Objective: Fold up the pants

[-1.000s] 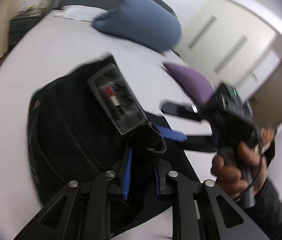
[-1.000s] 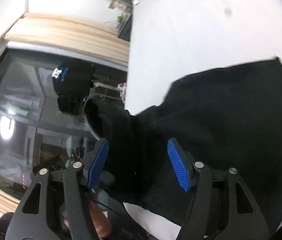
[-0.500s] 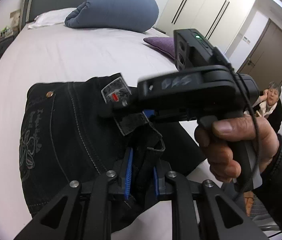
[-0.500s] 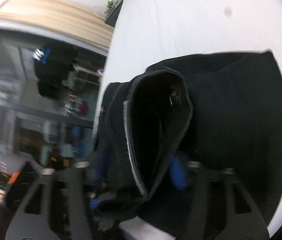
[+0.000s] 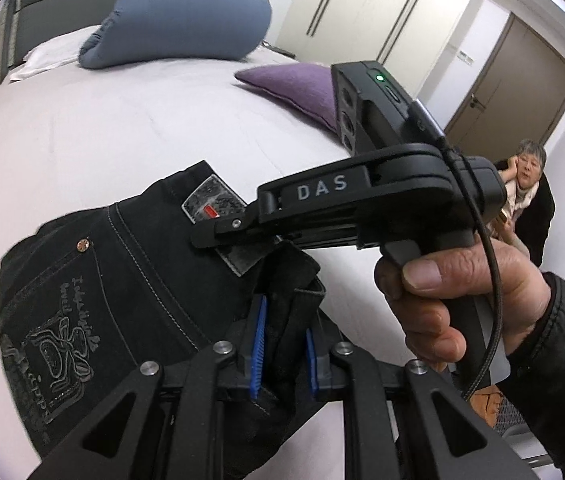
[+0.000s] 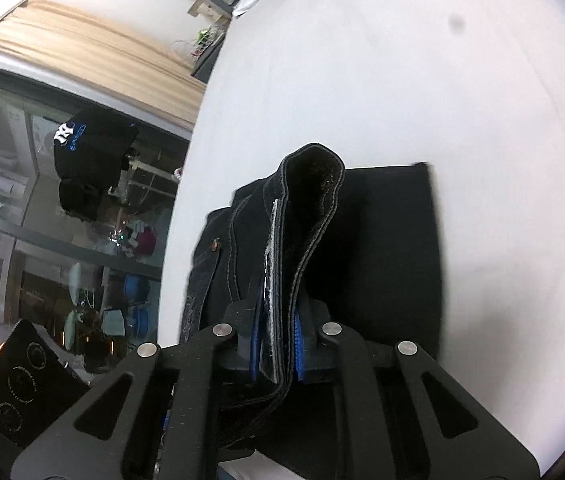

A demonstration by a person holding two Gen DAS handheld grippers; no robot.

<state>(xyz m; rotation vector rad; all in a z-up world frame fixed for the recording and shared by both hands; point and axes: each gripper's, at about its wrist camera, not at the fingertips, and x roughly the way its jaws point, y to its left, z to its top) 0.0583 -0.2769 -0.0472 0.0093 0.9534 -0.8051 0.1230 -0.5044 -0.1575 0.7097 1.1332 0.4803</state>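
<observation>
Black denim pants point(image 5: 102, 300) lie bunched on the white bed point(image 5: 122, 120), back pocket and waistband patch facing up. My left gripper point(image 5: 282, 344) is shut on a raised fold of the waistband. My right gripper point(image 6: 278, 340) is closing its jaws on a doubled strip of the waistband, and the blue pads press on the cloth. In the left wrist view the right gripper point(image 5: 218, 236), held by a hand point(image 5: 454, 292), reaches in from the right just above the left one. More of the pants point(image 6: 382, 260) lies flat beyond the lifted edge.
A rolled blue duvet point(image 5: 186, 12), a white pillow point(image 5: 50, 56) and a purple cushion point(image 5: 294, 84) lie at the bed's far end. A person point(image 5: 526, 200) sits at the right near a brown door point(image 5: 514, 92). A dark window point(image 6: 62, 220) runs beside the bed's left edge.
My right gripper went from wide open to closed on the waistband and drew close above the left gripper. The left gripper kept its grip while it rolled and shifted along the bed.
</observation>
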